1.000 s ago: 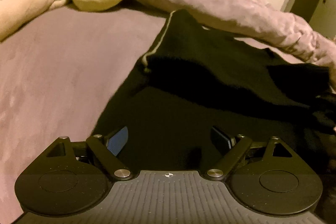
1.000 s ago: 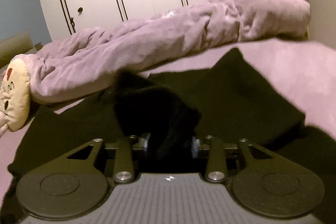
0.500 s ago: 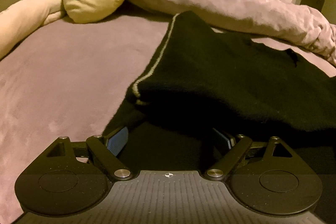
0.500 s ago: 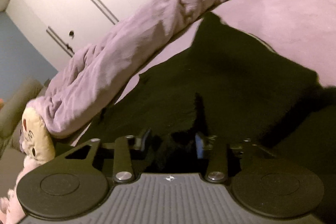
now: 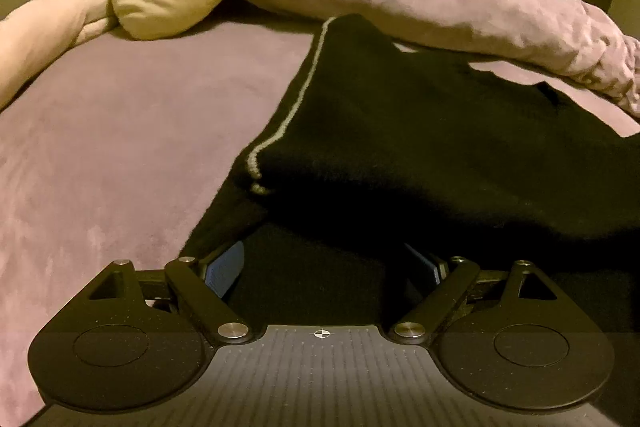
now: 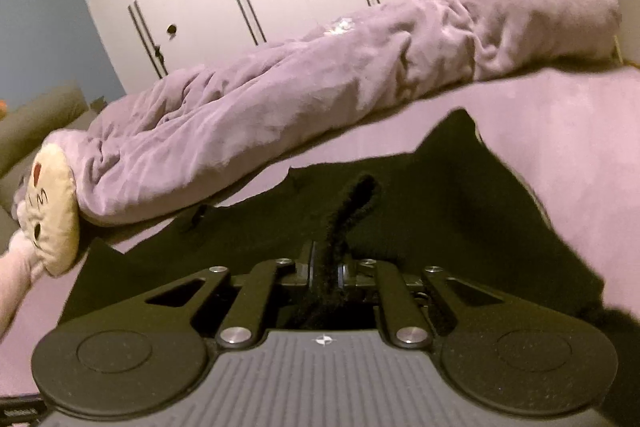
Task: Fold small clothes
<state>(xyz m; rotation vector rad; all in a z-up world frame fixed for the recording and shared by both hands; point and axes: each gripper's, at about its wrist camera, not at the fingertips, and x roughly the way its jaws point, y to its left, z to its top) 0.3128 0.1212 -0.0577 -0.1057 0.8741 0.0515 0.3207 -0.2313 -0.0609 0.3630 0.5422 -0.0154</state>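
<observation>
right gripper point(image 6: 325, 273) has just pinched shut on a ridge of the black garment point(image 5: 420, 131), ready to fold; left gripper point(image 5: 326, 267) gapes wide above it, holding nothing.

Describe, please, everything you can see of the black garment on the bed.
The black garment looks like soft, fuzzy knit, with a thin pale stripe along one edge. It lies spread on the purple bed cover, one layer folded over another, its far edge near the rolled purple duvet. The right gripper is shut on a raised ridge of it; the left gripper is open above it.
</observation>
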